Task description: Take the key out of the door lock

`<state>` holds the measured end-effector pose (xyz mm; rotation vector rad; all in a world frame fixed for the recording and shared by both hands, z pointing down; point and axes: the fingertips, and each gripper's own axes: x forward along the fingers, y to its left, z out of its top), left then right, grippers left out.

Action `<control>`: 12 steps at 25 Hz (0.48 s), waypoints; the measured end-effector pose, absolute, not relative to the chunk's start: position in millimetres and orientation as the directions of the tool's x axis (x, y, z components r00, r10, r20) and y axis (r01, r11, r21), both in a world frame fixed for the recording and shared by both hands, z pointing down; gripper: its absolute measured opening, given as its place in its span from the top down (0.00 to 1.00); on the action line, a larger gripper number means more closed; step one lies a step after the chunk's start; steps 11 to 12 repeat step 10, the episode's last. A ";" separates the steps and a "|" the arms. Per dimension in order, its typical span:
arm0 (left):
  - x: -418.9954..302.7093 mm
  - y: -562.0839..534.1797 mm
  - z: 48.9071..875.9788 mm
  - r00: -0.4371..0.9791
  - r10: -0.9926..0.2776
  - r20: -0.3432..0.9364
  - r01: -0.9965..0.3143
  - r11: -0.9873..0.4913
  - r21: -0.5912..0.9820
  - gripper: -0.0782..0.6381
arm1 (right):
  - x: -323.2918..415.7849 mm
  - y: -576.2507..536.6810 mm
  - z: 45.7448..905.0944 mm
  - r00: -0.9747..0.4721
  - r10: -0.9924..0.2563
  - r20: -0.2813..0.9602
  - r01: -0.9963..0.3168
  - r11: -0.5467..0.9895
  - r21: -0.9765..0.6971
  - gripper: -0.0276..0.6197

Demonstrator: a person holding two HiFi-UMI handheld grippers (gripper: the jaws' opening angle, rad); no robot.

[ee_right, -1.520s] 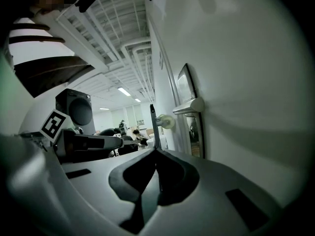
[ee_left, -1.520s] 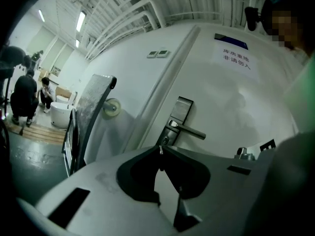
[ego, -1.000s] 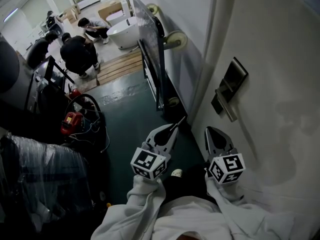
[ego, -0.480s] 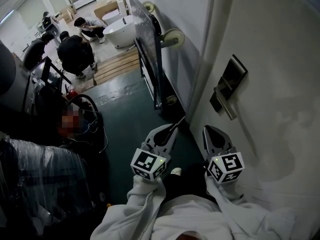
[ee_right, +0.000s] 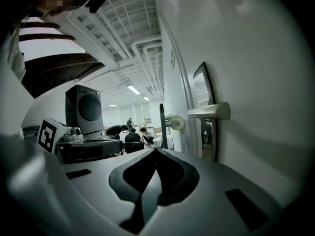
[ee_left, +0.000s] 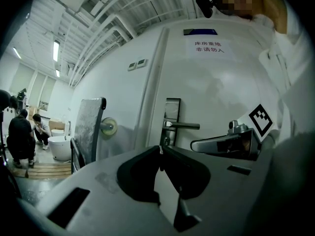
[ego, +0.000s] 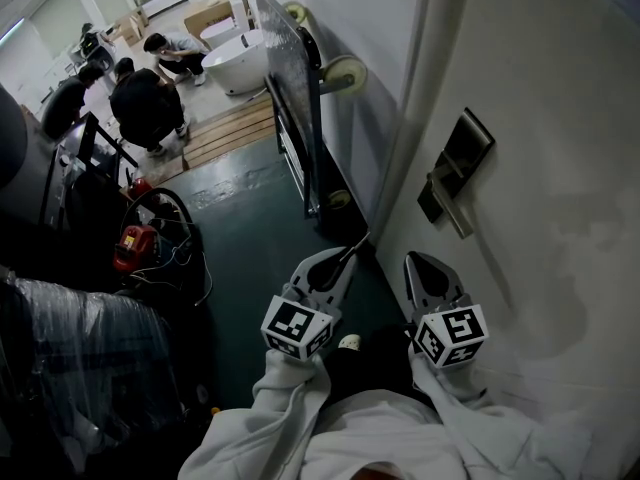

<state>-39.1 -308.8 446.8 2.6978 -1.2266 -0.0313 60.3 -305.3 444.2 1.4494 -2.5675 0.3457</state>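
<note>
Both my left claw [ee_left: 160, 148] and right claw [ee_right: 155, 151] are pinched shut on nothing. I think the key [ee_left: 167, 141] sits just under the door handle [ee_left: 182, 126]. Next I must open one and reach.

Handle [ego: 452, 211] gleams, brushed metal; lock plate [ego: 465, 148] dark and glossy. Door [ego: 560, 118] smooth, matt white. Floor [ego: 260, 238] dark green, painted, slight sheen. Sleeves [ego: 270, 418] soft white cloth; planks [ego: 235, 133] bare wood.
</note>
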 end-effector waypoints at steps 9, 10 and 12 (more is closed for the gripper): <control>-32.0 -309.0 447.9 0.669 -0.741 0.057 -0.737 -0.651 0.183 0.85 | 66.6 -303.8 444.5 -0.504 -0.822 0.266 -0.863 0.491 -0.117 0.88; -31.6 -309.0 448.1 0.670 -0.741 0.057 -0.736 -0.651 0.185 0.85 | 67.2 -303.5 444.4 -0.503 -0.822 0.267 -0.864 0.490 -0.118 0.88; -31.6 -309.0 448.1 0.670 -0.741 0.057 -0.736 -0.651 0.185 0.85 | 67.2 -303.5 444.4 -0.503 -0.822 0.267 -0.864 0.490 -0.118 0.88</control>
